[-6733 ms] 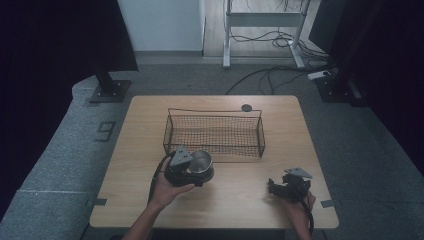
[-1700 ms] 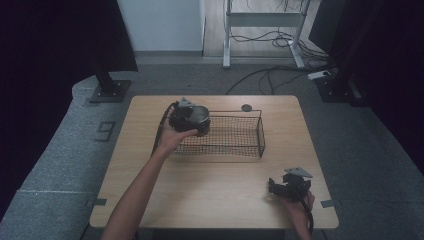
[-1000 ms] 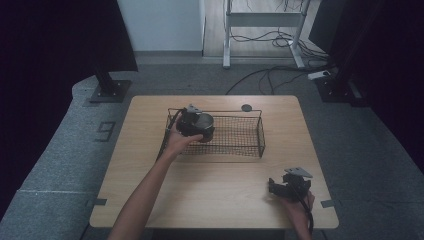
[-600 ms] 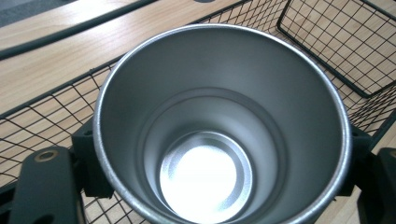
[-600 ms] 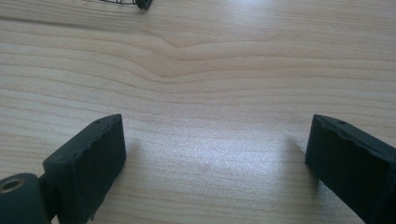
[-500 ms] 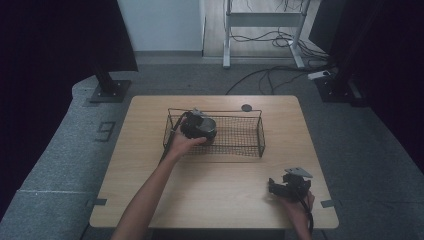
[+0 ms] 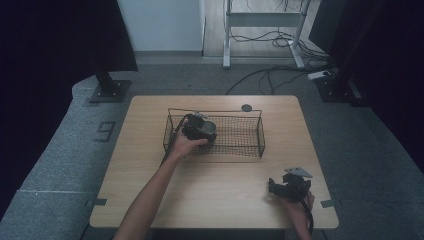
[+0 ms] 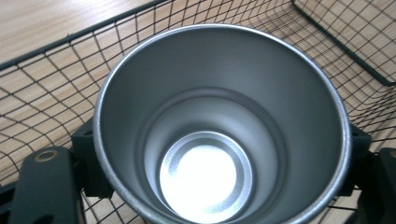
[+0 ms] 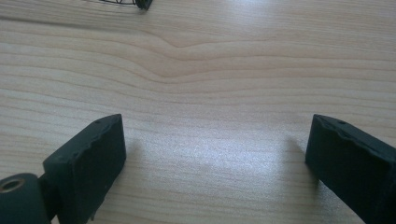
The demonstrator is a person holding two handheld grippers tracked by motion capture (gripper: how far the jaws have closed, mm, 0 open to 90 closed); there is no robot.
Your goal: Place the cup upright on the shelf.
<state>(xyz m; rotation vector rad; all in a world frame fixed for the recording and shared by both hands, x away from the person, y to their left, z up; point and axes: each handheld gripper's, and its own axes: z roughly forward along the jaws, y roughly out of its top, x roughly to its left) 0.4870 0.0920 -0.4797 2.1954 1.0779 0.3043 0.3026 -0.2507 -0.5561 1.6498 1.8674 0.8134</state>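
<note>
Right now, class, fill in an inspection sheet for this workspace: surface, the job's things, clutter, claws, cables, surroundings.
Surface: wooden table, light grain, bare near the front.
Job's things: metal cup, empty, upright, inside the wire basket at its left end.
Clutter: small dark disc behind the basket.
Claws: left claw shut on the cup inside the basket; right claw open, low over bare table.
Cables: one trails from the left claw over the basket's edge; more lie on the floor behind.
Surroundings: grey carpet, dark curtains, metal stand.
</note>
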